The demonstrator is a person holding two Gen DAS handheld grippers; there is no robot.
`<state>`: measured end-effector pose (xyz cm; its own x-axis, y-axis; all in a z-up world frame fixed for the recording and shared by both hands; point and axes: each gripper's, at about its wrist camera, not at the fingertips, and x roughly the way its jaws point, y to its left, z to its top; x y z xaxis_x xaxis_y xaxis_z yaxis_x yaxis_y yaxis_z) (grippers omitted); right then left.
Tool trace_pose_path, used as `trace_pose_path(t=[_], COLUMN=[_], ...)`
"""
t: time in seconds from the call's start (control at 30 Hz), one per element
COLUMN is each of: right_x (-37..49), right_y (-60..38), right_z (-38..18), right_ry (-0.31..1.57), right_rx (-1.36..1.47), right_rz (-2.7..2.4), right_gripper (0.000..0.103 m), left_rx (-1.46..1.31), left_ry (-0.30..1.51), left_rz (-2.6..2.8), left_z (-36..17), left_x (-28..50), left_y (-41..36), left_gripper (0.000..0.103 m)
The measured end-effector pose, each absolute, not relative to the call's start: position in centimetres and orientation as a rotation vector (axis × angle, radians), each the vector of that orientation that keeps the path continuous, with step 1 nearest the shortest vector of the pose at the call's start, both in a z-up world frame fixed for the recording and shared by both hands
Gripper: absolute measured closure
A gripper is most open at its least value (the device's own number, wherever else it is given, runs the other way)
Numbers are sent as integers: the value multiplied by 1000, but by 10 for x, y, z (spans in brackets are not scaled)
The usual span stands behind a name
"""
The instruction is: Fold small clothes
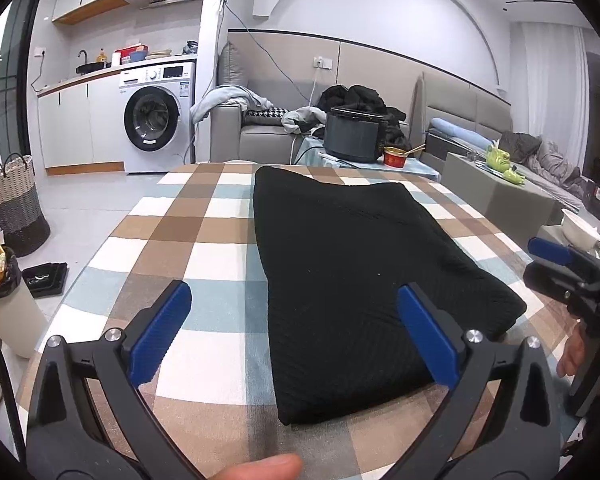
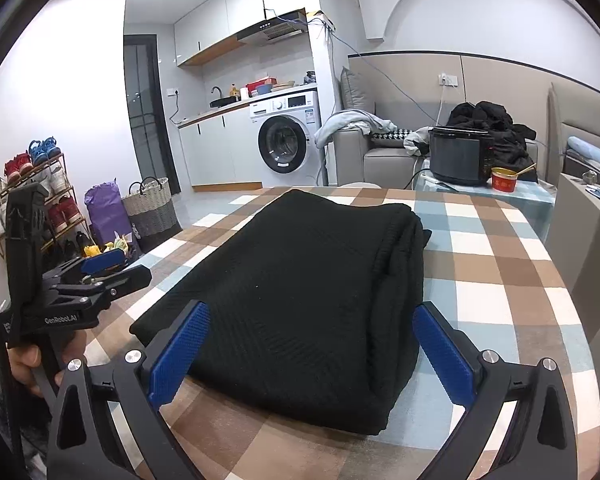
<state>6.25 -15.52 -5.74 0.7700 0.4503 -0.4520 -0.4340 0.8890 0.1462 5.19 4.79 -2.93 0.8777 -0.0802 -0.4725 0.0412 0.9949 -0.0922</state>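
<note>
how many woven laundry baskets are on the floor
1: a two-tone woven basket with dark handles stands on the tiled floor left of the checked table, beside a purple bag. The table may hide others.

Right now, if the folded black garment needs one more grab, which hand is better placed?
Right, marginally. The right tongs stand open, framing the black garment's near edge; the left tongs look past its left edge, partly over checked tablecloth.

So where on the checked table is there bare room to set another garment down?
Bare cloth of the checked table runs wide between the folded black garment and the edge facing the washing machine. A narrower strip lies on the garment's other side. The side table holding the black cooker and red bowl is crowded.
</note>
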Motion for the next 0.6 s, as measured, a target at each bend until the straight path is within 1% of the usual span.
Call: trace_pose_path(t=[0.6], right_x=[46], right_y=[-157], right_z=[-58], right_ry=[398], right_rx=[26], right_rz=[494], right_gripper=[0], left_rx=[-51], left_ry=[470], left_rz=[-80], left_z=[-30], left_x=[48], left_y=[40], left_gripper=[1])
